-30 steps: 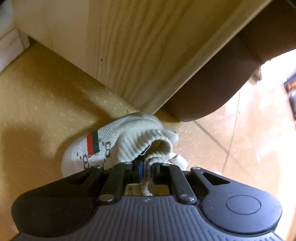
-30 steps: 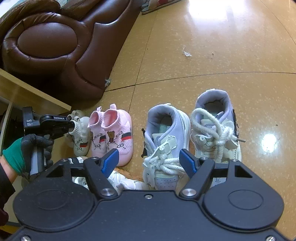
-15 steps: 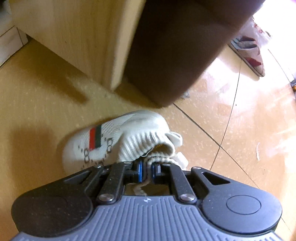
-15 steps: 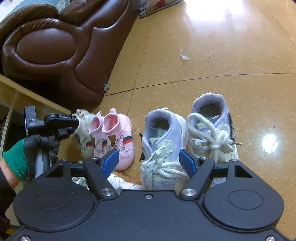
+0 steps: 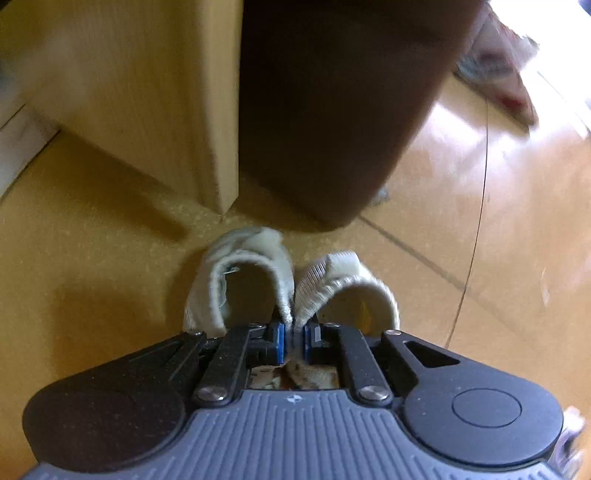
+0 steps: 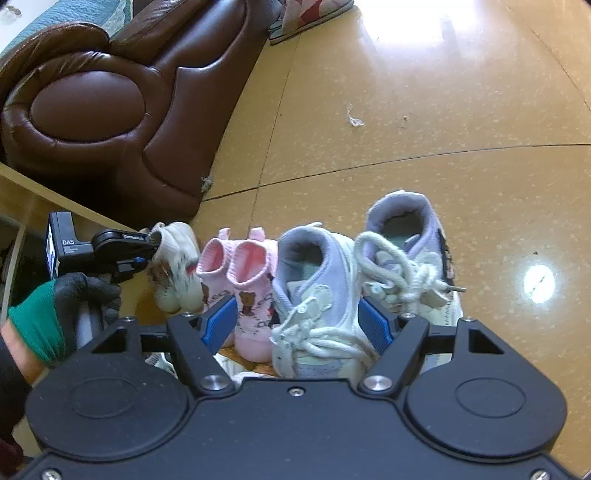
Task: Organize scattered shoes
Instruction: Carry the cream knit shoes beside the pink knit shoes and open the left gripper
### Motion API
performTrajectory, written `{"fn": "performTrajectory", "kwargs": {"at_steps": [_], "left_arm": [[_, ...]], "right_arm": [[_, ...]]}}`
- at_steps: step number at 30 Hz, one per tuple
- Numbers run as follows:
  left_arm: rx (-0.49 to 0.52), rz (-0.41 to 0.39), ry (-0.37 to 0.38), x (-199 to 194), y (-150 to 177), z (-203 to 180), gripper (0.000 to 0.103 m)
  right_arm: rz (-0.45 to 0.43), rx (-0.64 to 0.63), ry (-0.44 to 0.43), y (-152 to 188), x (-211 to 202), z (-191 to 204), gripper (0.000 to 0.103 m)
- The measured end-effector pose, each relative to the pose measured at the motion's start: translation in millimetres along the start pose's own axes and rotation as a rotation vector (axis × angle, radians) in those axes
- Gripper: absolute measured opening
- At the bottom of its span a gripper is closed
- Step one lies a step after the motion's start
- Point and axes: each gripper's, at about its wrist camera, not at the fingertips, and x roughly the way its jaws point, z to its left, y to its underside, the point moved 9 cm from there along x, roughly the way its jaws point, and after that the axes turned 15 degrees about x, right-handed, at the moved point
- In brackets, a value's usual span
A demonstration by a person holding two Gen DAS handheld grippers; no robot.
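Black gripper (image 6: 297, 325), blue pads (image 6: 219, 321), green-cuffed black glove (image 6: 66, 306)

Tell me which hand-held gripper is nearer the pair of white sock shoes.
Left. The left hand-held gripper is shut on the white sock shoes, pinching their collars together; the right hand-held gripper stands open over the lavender sneakers, apart from them.

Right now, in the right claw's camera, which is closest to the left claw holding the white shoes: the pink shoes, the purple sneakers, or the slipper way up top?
1. Pink shoes, right beside the white shoes that the left claw pinches.
2. Purple sneakers, next along the row, to the right.
3. Slipper, far off at the top, past the brown sofa.
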Motion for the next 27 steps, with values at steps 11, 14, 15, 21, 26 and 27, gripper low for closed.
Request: {"fn": "performTrajectory", "kwargs": {"at_steps": [11, 14, 15, 21, 26, 27], "left_arm": [[0.217, 0.045, 0.047, 16, 8, -42, 0.01], [0.234, 0.059, 0.027, 21, 7, -46, 0.01], [0.251, 0.078, 0.035, 23, 5, -49, 0.011], [0.255, 0.053, 0.115, 11, 14, -52, 0.07], [0.236, -0.028, 0.15, -38, 25, -51, 0.07], [0.238, -0.037, 0.144, -45, 27, -48, 0.071]], "right_arm": [[0.003, 0.003, 0.013, 3, 3, -4, 0.074], [0.002, -0.002, 0.009, 2, 0, -5, 0.074], [0.0, 0.002, 0.009, 1, -1, -6, 0.074], [-0.014, 0.011, 0.005, -5, -5, -6, 0.074], [-0.053, -0.001, 0.015, -13, -11, -3, 0.074], [-0.067, 0.002, 0.023, -15, -15, -4, 0.074]]}}
